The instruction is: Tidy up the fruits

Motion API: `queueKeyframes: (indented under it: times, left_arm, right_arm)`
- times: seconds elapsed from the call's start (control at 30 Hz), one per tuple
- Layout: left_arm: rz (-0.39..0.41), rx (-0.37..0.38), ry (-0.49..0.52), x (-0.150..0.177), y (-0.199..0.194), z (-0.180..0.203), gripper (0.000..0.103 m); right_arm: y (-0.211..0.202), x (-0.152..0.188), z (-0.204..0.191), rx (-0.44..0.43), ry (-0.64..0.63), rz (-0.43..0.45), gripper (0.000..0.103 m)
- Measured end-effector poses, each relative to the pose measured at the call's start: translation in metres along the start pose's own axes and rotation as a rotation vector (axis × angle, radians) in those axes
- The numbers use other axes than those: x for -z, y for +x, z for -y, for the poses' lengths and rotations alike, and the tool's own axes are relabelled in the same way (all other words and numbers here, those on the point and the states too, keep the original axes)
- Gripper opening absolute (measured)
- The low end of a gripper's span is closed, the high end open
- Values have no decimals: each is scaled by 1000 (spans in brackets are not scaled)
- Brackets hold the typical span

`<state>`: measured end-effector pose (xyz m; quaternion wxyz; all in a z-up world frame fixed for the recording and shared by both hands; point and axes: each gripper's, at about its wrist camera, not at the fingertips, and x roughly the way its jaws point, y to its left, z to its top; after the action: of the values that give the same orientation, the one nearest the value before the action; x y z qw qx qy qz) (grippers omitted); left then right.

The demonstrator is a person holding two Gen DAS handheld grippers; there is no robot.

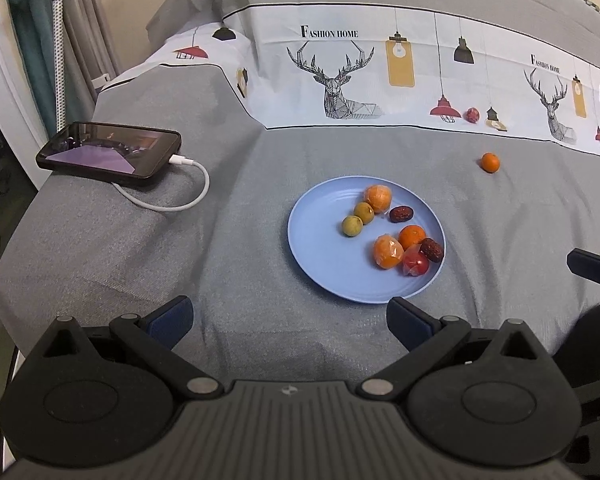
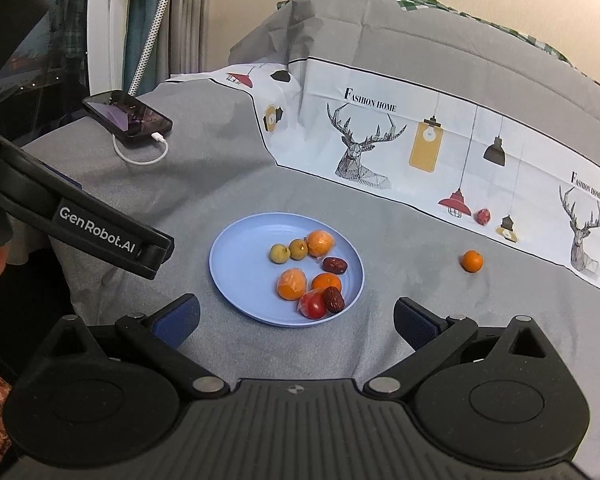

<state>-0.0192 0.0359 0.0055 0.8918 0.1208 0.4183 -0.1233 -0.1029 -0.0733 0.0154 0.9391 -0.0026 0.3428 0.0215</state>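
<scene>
While both the left gripper (image 1: 290, 316) and right gripper (image 2: 296, 318) hover spread and empty short of the blue plate (image 2: 236, 280), the stray mandarin (image 2: 471, 261) and red fruit (image 2: 483, 216) beyond could roll across the soft bedcover (image 2: 220, 184) if nudged.

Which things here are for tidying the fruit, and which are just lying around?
For the job:
blue plate holding fruit
loose small orange on the grey cloth
loose red fruit by the white printed band
open left gripper
open right gripper

Just lying about:
phone
white charging cable
</scene>
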Motion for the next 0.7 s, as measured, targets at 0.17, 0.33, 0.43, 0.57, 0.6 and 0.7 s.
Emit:
queueKeyframes:
  times: [0.17, 0.33, 0.43, 0.57, 0.6, 0.7]
  left_arm:
    - [-12, 3, -4, 0, 3, -1, 103]
    - [-21, 2, -5, 0, 8, -1, 103]
    - [-24, -1, -5, -1, 9, -1, 103]
    - [-28, -6, -19, -3, 13, -5, 103]
    - [-29, -7, -22, -3, 13, -6, 103]
    - [-32, -11, -25, -5, 15, -7, 103]
  right_arm:
    - [4, 0, 1, -2, 10, -15, 102]
    - [8, 1, 3, -3, 20, -31, 102]
    - [11, 2, 5, -3, 27, -39, 102]
    - [14, 1, 6, 0, 36, -45, 102]
    - [15, 2, 7, 2, 38, -46, 102]
    - [16, 2, 7, 4, 43, -51, 102]
